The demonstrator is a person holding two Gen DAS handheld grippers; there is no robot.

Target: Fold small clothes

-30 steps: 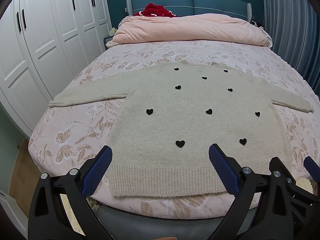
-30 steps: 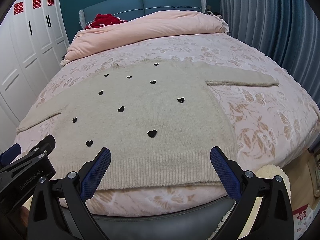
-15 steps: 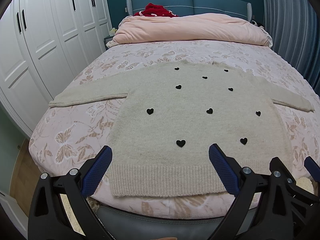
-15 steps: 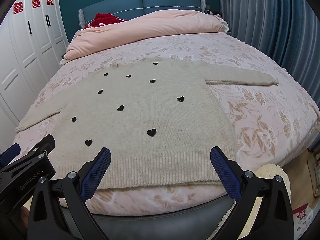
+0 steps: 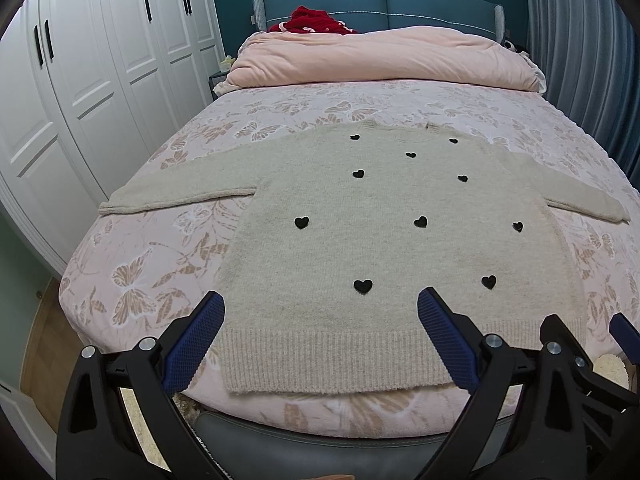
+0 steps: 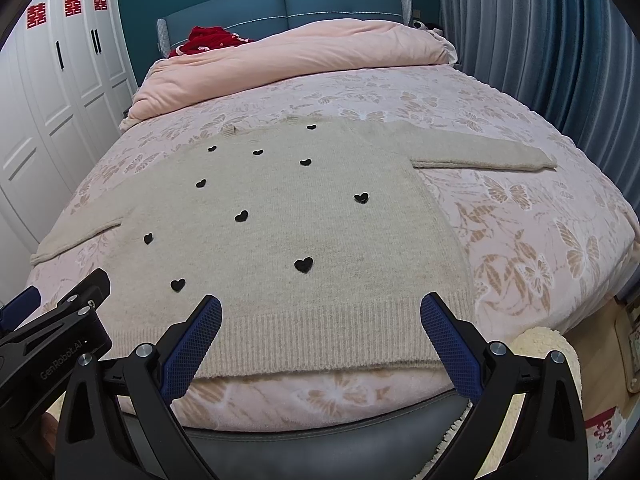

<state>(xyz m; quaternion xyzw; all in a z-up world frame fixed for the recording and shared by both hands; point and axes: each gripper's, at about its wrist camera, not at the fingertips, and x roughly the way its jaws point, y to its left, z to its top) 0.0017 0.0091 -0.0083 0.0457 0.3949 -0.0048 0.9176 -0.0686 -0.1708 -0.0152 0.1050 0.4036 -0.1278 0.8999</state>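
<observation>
On floral bed (image 5: 168,280), flat sweater (image 5: 380,248), white wardrobes (image 5: 100,80)

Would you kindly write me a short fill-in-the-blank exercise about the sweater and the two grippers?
1. The sweater lies flat on the ____.
2. It is dotted with small black ____.
3. The left gripper and right gripper are both ____.
4. Its ribbed hem lies at the bed's ____ edge.

Missing words: bed; hearts; open; near
</observation>
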